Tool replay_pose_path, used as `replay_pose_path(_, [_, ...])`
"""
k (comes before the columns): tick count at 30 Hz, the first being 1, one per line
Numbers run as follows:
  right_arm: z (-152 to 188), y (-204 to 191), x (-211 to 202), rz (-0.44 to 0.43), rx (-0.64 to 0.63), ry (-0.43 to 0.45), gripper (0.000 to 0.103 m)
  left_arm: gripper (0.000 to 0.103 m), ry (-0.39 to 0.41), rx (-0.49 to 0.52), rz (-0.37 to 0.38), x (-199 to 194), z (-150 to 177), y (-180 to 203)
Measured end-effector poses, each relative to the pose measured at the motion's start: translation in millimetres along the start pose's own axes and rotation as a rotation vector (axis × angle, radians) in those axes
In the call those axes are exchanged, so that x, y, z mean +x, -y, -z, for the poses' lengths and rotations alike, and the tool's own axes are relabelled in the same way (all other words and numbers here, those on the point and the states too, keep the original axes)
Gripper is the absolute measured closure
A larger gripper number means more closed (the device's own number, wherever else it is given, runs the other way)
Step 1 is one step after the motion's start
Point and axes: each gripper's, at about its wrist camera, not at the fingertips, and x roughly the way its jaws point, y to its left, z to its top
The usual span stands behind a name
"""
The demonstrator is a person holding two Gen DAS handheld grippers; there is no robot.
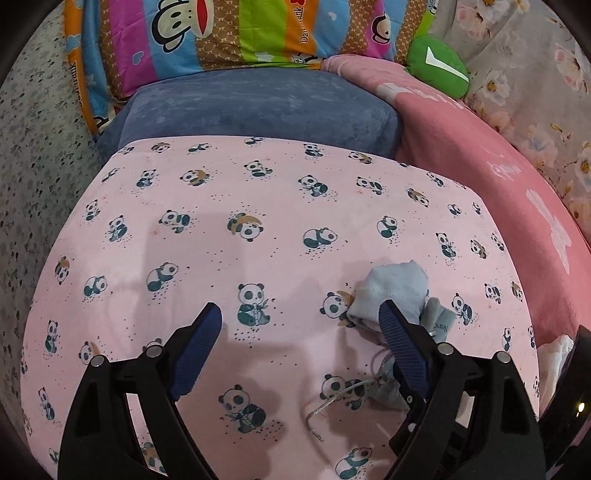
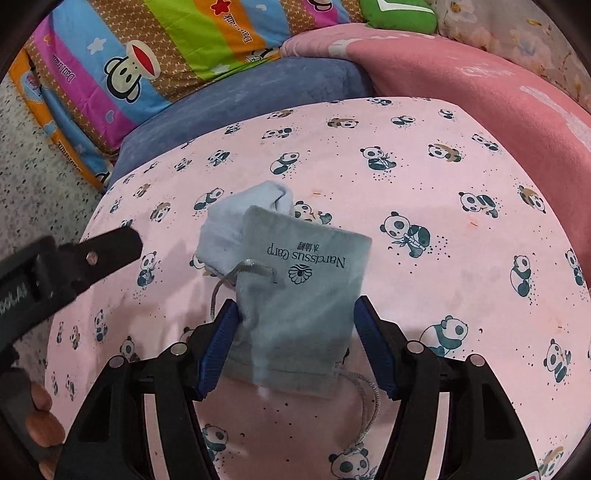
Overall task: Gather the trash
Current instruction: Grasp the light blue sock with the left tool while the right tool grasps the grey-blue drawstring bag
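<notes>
A grey-green drawstring pouch with dark printed lettering lies flat on the pink panda-print sheet. A pale blue sock lies crumpled against the pouch's far left corner. My right gripper stands over the pouch's near half, one blue pad at each side edge, and the cloth is not squeezed. My left gripper is open over bare sheet, to the left of the sock and the pouch, which its right finger partly hides. The pouch's cord trails on the sheet.
A blue velvet cushion, a striped cartoon pillow, a pink blanket and a green plush border the far side. Speckled floor lies left. Something white sits at the sheet's right edge. A hand's fingers show low left.
</notes>
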Motion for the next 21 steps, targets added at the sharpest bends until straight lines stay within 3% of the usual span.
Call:
replay_pose_path(1, [1,1,1,0.009,-0.010,0.002,0.050,0.020,-0.004,0.005,0.009,3,-1,4])
replay_pose_path(3, [5,6,-2,0.031,-0.043,0.007,0.069,0.020,-0.015,0.013,0.025,9,-1,12])
replay_pose_path(6, [7,23,-4,-0.004,-0.013,-0.003,0.092,0.020,-0.029,0.031,0.052,19,-1,25])
replay_pose_path(7, [9,29,-5,-0.023,0.007,-0.009,0.096,0.020,-0.035,0.038,0.057,22,-2,30])
replay_pose_path(13, [23,53,-17,-0.063,0.085,-0.014,0.099,0.021,-0.051,0.068,0.072,37,-3,48])
replay_pose_path(15, [27,60,-23,-0.053,0.092,-0.008,0.099,0.026,-0.056,0.062,0.085,39,-4,50])
replay_pose_path(17, [32,69,-30,-0.056,0.121,0.000,0.099,0.040,-0.072,0.060,0.104,41,-3,52])
replay_pose_path(21, [43,86,-41,-0.053,0.166,0.018,0.099,0.056,-0.081,0.071,0.098,43,3,58])
